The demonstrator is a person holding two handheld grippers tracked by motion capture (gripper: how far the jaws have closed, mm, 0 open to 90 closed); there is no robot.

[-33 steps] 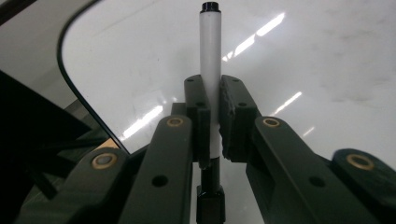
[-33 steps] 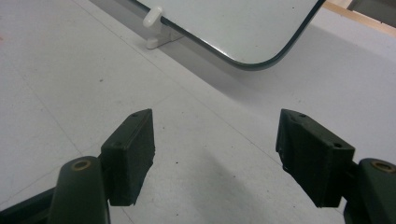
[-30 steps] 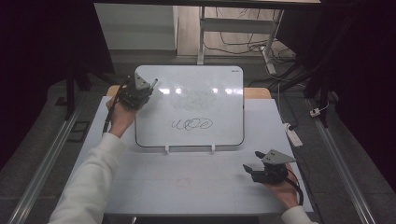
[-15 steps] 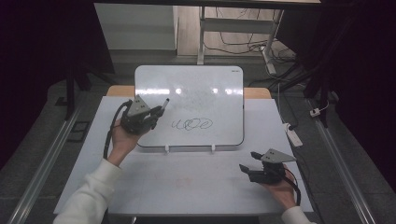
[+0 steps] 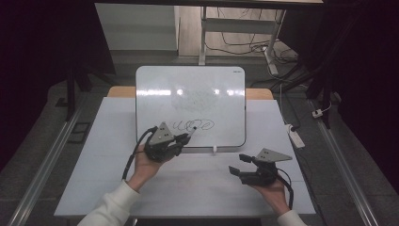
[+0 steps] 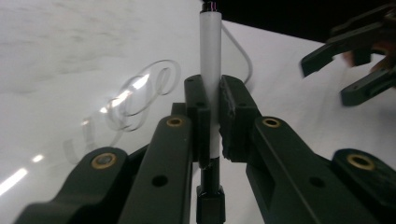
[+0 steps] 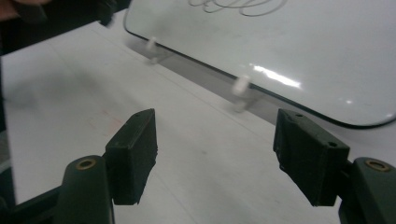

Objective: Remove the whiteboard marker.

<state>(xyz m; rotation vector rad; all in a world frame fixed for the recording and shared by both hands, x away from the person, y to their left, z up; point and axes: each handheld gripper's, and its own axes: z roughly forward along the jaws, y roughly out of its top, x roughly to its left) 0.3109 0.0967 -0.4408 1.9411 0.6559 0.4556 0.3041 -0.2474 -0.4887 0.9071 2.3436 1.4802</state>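
A whiteboard (image 5: 190, 94) lies on the white table with a black looped scribble (image 5: 195, 125) near its front edge. My left gripper (image 5: 181, 140) hovers at the board's front left, shut on a white marker (image 6: 210, 56) with a dark tip that points toward the scribble (image 6: 140, 93). In the left gripper view the pads clamp the marker's barrel. My right gripper (image 5: 237, 164) is over the table in front of the board's right corner, open with nothing between its pads (image 7: 133, 154). The same right gripper (image 6: 327, 79) appears at the upper right of the left gripper view.
The board rests on small white feet (image 7: 240, 88) at its front edge. A white power strip (image 5: 295, 137) lies off the table's right edge. Bare white tabletop (image 5: 197, 188) stretches in front of the board. Metal rails run along both sides, and cables lie on the floor behind.
My left hand has carried the marker from the board's upper left corner down to its front edge, near the scribble. The right hand has shifted slightly left and forward.
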